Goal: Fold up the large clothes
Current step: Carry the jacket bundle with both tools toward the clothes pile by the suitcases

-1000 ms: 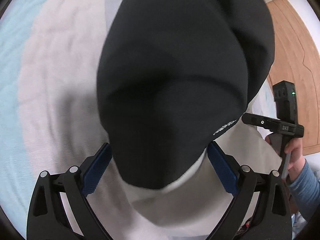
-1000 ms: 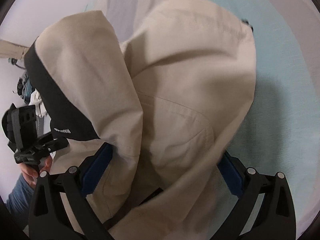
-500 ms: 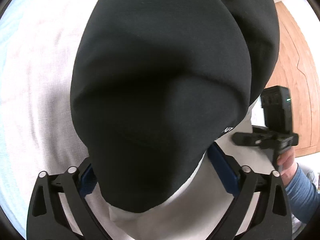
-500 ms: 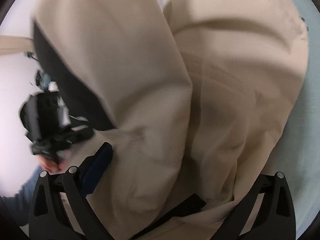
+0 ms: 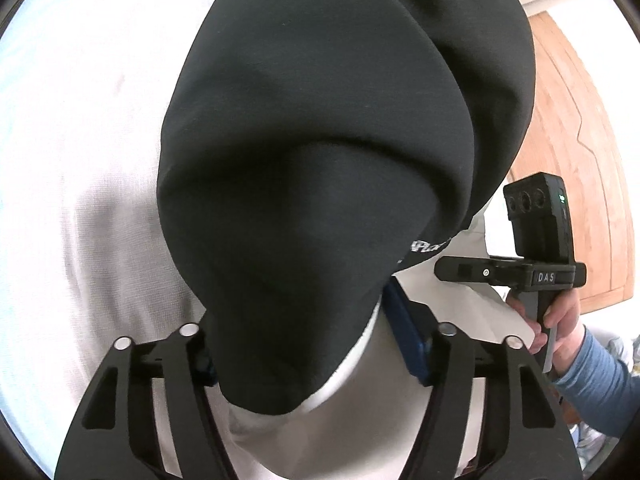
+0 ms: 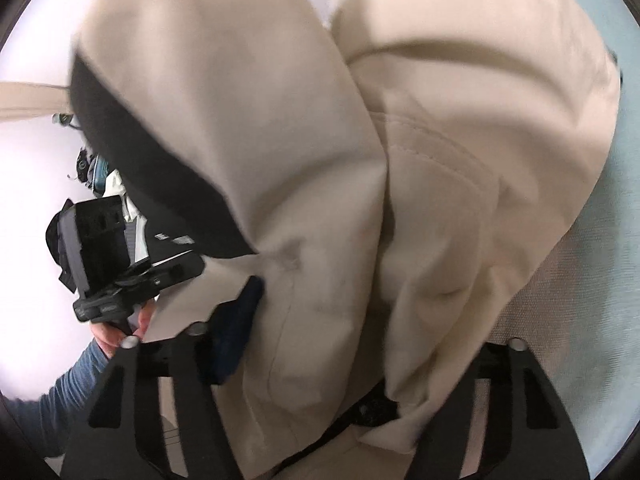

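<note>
A large beige jacket with a black lining hangs bunched from both grippers. In the left wrist view the black lining side (image 5: 320, 168) fills the middle, with white lettering at its edge, and my left gripper (image 5: 300, 332) is shut on the fabric. In the right wrist view the beige outer side (image 6: 320, 184) fills the frame, and my right gripper (image 6: 352, 328) is shut on a thick fold; its right finger is hidden under cloth. Each view shows the other gripper held in a hand (image 5: 532, 272) (image 6: 120, 276).
A pale blue and white bed sheet (image 6: 592, 280) lies below and beside the jacket. A wooden door or wardrobe panel (image 5: 580, 152) stands at the right in the left wrist view. A blue-sleeved forearm (image 5: 600, 380) holds the right gripper.
Both grippers have closed in on the jacket fabric, jaws narrower than a second ago. The garment has been lifted and now fills more of both views. The two grippers are closer together.
</note>
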`<state>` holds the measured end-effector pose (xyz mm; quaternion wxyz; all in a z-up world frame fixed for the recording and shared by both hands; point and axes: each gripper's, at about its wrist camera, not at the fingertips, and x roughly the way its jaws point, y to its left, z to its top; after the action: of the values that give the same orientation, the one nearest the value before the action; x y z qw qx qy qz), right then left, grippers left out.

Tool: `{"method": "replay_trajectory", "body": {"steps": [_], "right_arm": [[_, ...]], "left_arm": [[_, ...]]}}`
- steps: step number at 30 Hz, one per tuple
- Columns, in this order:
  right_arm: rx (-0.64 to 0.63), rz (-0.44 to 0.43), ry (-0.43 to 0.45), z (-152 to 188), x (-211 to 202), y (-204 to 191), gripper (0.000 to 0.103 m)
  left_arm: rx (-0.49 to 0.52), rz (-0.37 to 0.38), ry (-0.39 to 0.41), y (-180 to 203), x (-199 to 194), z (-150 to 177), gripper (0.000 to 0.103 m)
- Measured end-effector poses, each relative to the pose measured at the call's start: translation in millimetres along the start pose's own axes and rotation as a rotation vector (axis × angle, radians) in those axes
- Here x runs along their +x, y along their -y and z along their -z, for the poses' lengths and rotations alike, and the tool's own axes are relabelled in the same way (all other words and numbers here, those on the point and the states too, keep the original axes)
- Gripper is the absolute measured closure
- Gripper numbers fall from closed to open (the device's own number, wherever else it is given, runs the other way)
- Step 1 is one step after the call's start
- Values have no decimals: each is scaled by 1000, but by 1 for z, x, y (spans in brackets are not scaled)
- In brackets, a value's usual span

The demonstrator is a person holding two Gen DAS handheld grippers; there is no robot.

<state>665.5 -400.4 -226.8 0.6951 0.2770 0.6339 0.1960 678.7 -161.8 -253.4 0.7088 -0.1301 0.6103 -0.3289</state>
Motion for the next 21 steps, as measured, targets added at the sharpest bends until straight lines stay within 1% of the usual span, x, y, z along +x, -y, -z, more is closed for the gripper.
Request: {"method": "replay_trajectory", "body": {"steps": [2,4,5,6,7,8,9,11,14,18,19,21], "right_arm": [[-19,-2,15,2,-6,-5,54],[-32,4,27,4,-10,-9,55],[-29,3,30,6,-11,-6,55],[-22,-3,32,-6,-5,7,55],[-20,-13,38,-6,-4,11,55],[-7,-22,41,-4,-7,15,52],[10,-28,42,0,-2,26,52],[16,-25,58,1,-2,29,53],[-34,-2,89,5,-12,18,59],[-59,7,116,10,-26,11,61],[-62,10,122,11,-24,2,61],[-70,15,137,14,-29,-3,62]], "left_arm": [[-1,12,4,-6,-7,0,48],[11,7,7,-5,-10,0,53],[17,4,10,-6,-13,0,54],[18,2,11,-8,-15,-1,55],[22,-3,14,-10,-17,0,56],[25,-10,17,-9,-17,0,56],[25,-15,20,-8,-17,0,57],[22,-24,26,-1,-17,1,57],[27,-29,34,1,-26,-1,60],[57,-33,50,10,-34,3,64],[68,-37,54,13,-38,3,65],[77,-41,59,15,-38,6,65]]}}
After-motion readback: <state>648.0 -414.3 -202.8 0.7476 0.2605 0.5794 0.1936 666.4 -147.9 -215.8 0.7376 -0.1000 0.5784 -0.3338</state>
